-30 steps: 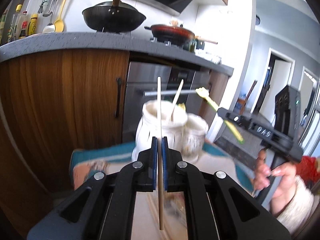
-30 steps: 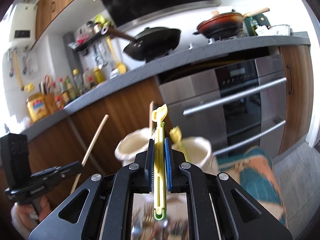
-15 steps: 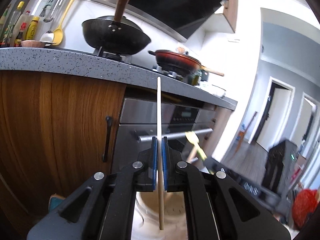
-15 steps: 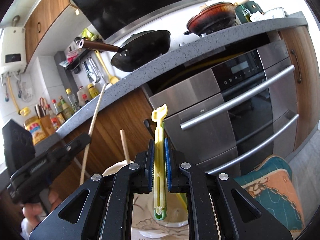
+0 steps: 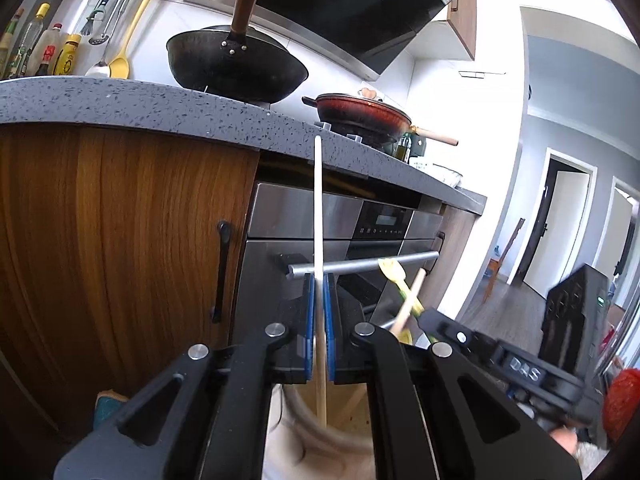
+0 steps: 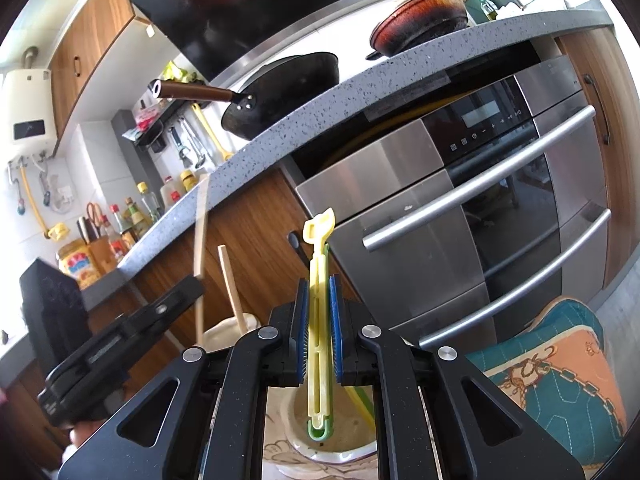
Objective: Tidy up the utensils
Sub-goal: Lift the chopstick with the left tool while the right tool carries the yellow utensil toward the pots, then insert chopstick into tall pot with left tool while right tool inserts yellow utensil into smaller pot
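Observation:
My left gripper (image 5: 318,320) is shut on a pale wooden chopstick (image 5: 318,208) held upright, its lower end over the mouth of a cream ceramic holder (image 5: 296,436) just below the jaws. My right gripper (image 6: 318,320) is shut on a yellow-green plastic utensil (image 6: 318,264), held upright with its lower end hanging inside a second cream holder (image 6: 340,452). In the right wrist view the left gripper (image 6: 192,286) with its chopstick (image 6: 202,228) shows at left, above the first holder (image 6: 230,330), which has a wooden stick (image 6: 232,284) in it.
A steel oven front with bar handles (image 6: 480,196) and wooden cabinets (image 5: 120,240) stand close behind. A grey counter (image 5: 160,108) carries a black wok (image 5: 236,64) and a red pan (image 5: 360,114). A teal and orange cushion (image 6: 560,380) lies at right.
Both grippers moved forward over the holders and tilted up; the holders slid from the middle of each view to beneath the jaws. The utensils stayed clamped.

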Tool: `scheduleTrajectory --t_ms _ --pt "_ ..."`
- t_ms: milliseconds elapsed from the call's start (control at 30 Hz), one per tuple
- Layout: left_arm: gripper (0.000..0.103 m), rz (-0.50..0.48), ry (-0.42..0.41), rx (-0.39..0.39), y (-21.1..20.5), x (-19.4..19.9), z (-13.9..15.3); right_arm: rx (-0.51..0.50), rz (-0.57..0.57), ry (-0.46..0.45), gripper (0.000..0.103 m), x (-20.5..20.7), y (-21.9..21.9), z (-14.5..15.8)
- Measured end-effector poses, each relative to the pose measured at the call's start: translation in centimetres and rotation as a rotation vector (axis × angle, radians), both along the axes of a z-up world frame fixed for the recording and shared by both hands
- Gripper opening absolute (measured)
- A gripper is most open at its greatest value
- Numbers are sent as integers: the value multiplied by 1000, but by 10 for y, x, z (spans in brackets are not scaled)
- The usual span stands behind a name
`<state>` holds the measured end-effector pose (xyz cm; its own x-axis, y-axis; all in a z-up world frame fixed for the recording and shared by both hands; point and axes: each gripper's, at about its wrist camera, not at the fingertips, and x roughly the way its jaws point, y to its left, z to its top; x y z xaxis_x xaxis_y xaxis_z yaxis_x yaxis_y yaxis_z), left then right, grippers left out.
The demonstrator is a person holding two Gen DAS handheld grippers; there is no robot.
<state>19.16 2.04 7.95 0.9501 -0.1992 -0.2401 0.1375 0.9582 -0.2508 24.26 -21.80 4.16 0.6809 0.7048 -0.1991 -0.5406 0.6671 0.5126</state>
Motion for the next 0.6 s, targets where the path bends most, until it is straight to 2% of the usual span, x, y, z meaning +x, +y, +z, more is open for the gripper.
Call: scheduleTrajectory --t_ms 167,367,600 --pt "4 -30 12 34 -3 -17 -2 -20 -19 7 11 4 2 -6" --pt "4 -39 28 65 -7 -23 -7 -113 -59 -39 11 1 7 -8" --pt "4 -40 55 60 -2 -23 -13 -156 -76 -68 11 -10 4 -7"
